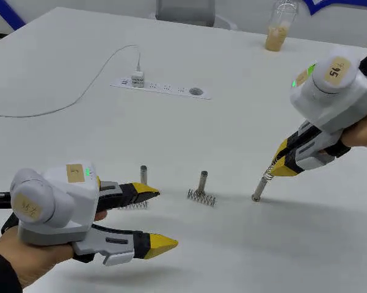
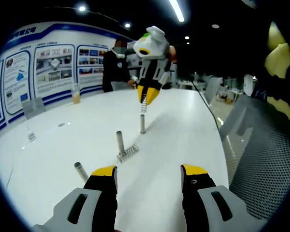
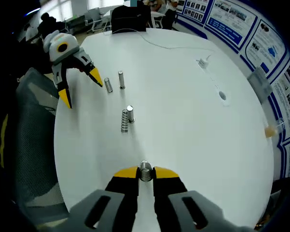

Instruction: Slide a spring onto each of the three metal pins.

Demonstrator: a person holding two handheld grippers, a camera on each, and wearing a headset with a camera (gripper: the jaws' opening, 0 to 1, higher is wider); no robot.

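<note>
The right gripper (image 1: 281,166) pinches a spring (image 1: 268,176) over the end pin (image 1: 257,190); the left gripper (image 1: 165,220) hangs spread, empty; a second spring (image 1: 201,197) lies beside the middle pin (image 1: 203,181).

On the white table (image 1: 232,134) a power strip (image 1: 162,88) lies with a charger (image 1: 137,78) plugged in, its cable (image 1: 79,97) trailing off left. A jar (image 1: 279,27) of tan stuff stands at the far edge, near a grey chair (image 1: 184,12). Posters (image 2: 53,67) line the wall
</note>
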